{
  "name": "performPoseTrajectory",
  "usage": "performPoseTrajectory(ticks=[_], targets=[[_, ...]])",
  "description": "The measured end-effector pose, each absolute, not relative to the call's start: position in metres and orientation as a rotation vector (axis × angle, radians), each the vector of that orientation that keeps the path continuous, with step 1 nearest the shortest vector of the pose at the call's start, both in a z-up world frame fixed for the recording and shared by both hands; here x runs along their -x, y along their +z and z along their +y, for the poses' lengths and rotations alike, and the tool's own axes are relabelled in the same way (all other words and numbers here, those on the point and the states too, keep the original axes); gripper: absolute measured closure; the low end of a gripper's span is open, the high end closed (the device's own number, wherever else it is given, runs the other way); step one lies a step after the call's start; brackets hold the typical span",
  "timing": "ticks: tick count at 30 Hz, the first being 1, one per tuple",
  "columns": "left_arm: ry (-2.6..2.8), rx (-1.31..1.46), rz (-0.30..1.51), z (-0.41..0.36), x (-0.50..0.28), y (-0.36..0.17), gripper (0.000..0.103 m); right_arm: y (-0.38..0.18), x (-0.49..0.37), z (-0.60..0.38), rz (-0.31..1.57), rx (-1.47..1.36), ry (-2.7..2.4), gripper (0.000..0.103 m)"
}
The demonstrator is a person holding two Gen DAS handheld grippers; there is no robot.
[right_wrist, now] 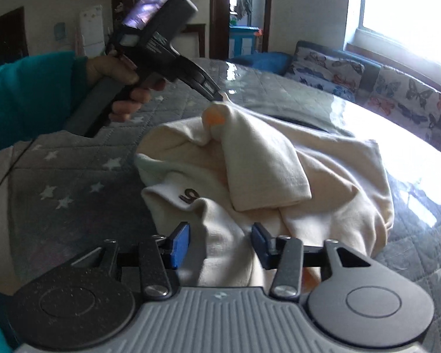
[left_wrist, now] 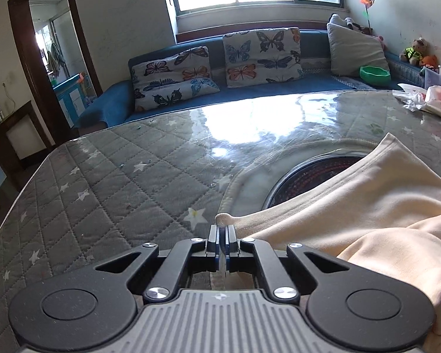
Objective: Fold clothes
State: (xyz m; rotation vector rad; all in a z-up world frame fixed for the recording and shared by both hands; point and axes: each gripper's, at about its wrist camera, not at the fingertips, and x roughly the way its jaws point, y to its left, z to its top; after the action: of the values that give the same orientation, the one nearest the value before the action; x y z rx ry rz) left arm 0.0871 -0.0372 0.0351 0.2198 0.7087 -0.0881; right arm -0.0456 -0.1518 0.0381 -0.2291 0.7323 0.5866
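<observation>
Pinching cream garment (right_wrist: pixel 267 158) corner, left gripper (left_wrist: pixel 222 236); pinched fabric barely visible.

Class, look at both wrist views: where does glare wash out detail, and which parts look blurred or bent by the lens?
Left wrist view: window light bounces off the glossy table cover, bleaching the quilt pattern; the table edge curves, a fisheye effect. Right wrist view: the window is blown out white; the left gripper, shut on the cream garment, looks motion-blurred, while the right gripper is sharp and open.
</observation>
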Motion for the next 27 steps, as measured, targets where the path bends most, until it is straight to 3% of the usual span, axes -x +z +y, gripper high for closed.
performPoseTrajectory(ticks=[1, 3, 10, 13, 16, 25, 27], targets=[[-0.087, -0.222, 0.705, -0.037, -0.087, 0.036, 0.099, 0.039, 0.046, -0.153, 0.734, 0.221, 0.586, 0.082], [-0.083, -0.229, 0.697, -0.035, -0.088, 0.039, 0.099, 0.041, 0.049, -0.156, 0.733, 0.210, 0.588, 0.090], [-0.075, -0.246, 0.701, -0.026, -0.088, 0.038, 0.099, 0.051, 0.086, -0.167, 0.765, 0.251, 0.659, 0.094], [-0.069, -0.244, 0.731, -0.023, -0.089, 0.032, 0.095, 0.047, 0.090, -0.167, 0.783, 0.263, 0.663, 0.084], [-0.079, -0.236, 0.730, -0.016, -0.079, 0.036, 0.093, 0.059, 0.088, -0.173, 0.774, 0.210, 0.680, 0.080], [-0.310, -0.254, 0.602, -0.031, 0.004, 0.073, 0.074, 0.076, 0.070, -0.185, 0.728, 0.132, 0.615, 0.058], [-0.400, -0.272, 0.572, -0.042, 0.028, 0.077, 0.071, 0.071, 0.066, -0.188, 0.747, 0.126, 0.588, 0.057]])
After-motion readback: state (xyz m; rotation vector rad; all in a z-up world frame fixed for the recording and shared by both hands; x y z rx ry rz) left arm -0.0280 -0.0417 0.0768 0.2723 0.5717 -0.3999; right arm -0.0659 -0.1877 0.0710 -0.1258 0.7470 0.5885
